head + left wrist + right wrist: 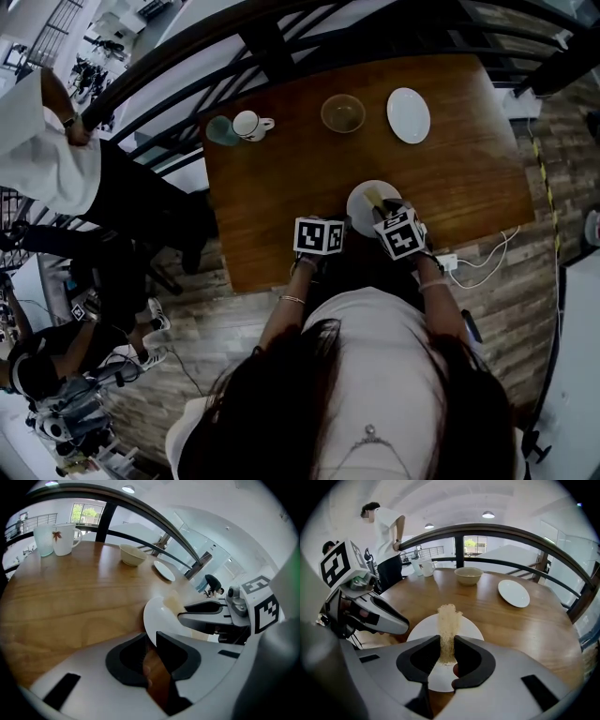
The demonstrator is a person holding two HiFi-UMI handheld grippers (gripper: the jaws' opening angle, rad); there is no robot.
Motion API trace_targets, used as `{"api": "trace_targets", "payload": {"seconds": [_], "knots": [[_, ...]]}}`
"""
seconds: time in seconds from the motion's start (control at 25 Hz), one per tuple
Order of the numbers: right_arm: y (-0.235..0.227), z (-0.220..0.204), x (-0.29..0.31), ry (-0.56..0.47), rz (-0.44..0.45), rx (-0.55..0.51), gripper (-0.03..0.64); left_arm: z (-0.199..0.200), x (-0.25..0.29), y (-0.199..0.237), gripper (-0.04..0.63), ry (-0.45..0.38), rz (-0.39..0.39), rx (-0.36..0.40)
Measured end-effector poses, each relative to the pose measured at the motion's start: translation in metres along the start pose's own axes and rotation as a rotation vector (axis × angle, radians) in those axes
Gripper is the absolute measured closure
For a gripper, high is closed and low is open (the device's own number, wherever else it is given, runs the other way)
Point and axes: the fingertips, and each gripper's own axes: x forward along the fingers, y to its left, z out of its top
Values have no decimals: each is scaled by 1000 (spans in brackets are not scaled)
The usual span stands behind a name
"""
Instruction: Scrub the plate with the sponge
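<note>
Dark hair (281, 394) of the person fills the bottom of the head view, and just beyond it both grippers meet at the plate (471, 627). That plate lies at the near edge of the wooden table (520, 634).

The right gripper (447, 644) is clamped on the sponge (448, 618), a pale, rough strip that stands up out of its jaws and hangs over the middle of the plate. Whether the sponge's end touches the plate's surface I cannot tell. The left gripper (150, 641) sits at the plate's left rim. Its jaws are drawn close with the white edge between them, and I judge that they pinch the rim to steady it.

So the set-up looks done, with the sponge in hand, the plate braced and the tool over it. The scrubbing itself I judge to be at its start or barely under way. The plate shows plain white, with no suds, water or dirt to mark ground already covered.

Beyond the plate stands a bowl (468, 575), and from above nothing distinct shows inside it. Beyond the plate to the right lies a second plate (513, 593), which is bare. Beyond the plate to the left, at the table's far edge, a white mug (64, 538) touches or nearly touches a pale green tumbler (43, 538). What they hold cannot be made out.
</note>
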Motion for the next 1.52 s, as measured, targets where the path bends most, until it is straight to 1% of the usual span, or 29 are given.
{"api": "trace_targets", "payload": {"seconds": [0.16, 0.28, 0.44, 0.56, 0.8, 1.04, 1.28, 1.4, 1.52], "knots": [[4, 1, 8, 9, 17, -27, 511, -2, 8, 2, 535, 34, -11, -37], [7, 1, 8, 20, 21, -25, 511, -5, 13, 2, 514, 64, -25, -67], [7, 4, 11, 11, 29, -34, 511, -10, 15, 2, 514, 99, -27, -100], [8, 3, 11, 19, 34, -29, 511, -14, 17, 1, 514, 125, -34, -128], [13, 1, 18, 30, 51, -7, 511, -15, 18, 3, 514, 145, -52, -178], [18, 4, 22, 39, 74, -34, 511, -15, 20, 3, 514, 175, -37, -189], [30, 6, 25, 57, 118, -85, 511, -15, 22, 3, 514, 199, 9, -172], [31, 3, 28, 81, 123, -101, 511, -17, 23, 2, 514, 217, 26, -146], [28, 1, 32, 104, 114, -101, 511, -17, 26, 4, 514, 236, 30, -164]]}}
